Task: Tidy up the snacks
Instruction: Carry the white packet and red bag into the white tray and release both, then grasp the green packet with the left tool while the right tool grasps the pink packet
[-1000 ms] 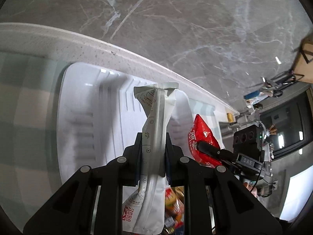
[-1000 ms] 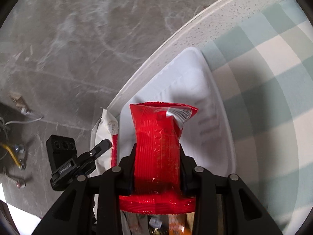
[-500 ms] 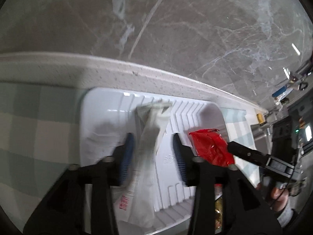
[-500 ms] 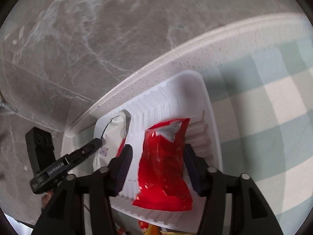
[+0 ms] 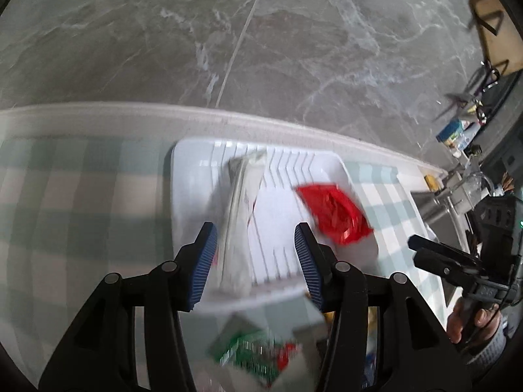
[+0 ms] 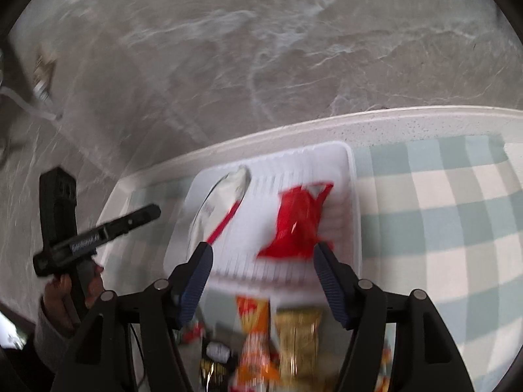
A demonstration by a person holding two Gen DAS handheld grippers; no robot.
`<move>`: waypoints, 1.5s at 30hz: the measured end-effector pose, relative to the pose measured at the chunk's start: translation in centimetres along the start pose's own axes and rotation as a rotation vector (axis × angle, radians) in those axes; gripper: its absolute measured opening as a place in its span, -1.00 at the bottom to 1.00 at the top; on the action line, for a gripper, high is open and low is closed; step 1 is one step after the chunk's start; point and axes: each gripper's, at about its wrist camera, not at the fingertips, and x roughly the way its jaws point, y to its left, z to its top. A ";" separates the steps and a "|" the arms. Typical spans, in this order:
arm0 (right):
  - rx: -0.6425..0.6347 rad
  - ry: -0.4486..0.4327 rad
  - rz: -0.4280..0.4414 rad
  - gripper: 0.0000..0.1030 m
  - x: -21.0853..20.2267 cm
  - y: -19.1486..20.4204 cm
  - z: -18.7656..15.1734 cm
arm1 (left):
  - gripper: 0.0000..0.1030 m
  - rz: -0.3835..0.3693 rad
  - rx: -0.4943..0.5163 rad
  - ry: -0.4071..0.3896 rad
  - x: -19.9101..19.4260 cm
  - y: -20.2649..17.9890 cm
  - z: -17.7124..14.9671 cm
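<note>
We look down over a white tray (image 5: 183, 176) on a checked cloth (image 5: 81, 196), near the table edge w/ marble floor beyond. Two snacks lie in the tray: a white pack (image 5: 242, 202) at about 9 o'clock of the tray and a red pack (image 5: 333, 212) at about 3 o'clock, well apart.

Left gripper (image 5: 255, 261): jaws opening, about a third spread, nothing pressed btw the pads. The white pack lies below and btw them but loose on the tray. Right gripper (image 6: 261, 271): jaws opening, roughly half spread, also empty; the red pack (image 6: 297, 222) lies on the tray beyond its tips, its near corner just beside the right-hand finger (image 6: 330, 281).

More snacks (image 6: 278, 343) wait at 6 o'clock, off the tray (blurred, so labels are unreadable).

Risks, as we judge them: that finger could snag the red pack's corner and drag it over the rim. The tray's light and close to the table edge, so a bump on the next drop could shove it off. The two tools work close together, so they could clash. Crinkly packs slip from a shallow pinch.
</note>
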 end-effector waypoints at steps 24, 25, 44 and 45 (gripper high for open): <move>-0.193 0.268 -0.244 0.21 -1.9 2.9 -20.4 | -0.07 0.021 -0.121 0.192 -1.6 -0.8 -13.1; -0.205 0.269 -0.252 0.20 -1.9 3.1 -20.5 | -0.07 0.018 -0.136 0.195 -1.4 -0.7 -13.2; -0.280 0.260 -0.315 0.11 -1.5 5.0 -21.5 | 0.00 0.094 -0.176 0.214 3.4 -1.8 -11.5; -0.289 0.259 -0.321 0.11 -1.4 5.1 -21.6 | 0.00 0.104 -0.151 0.210 3.5 -2.1 -11.5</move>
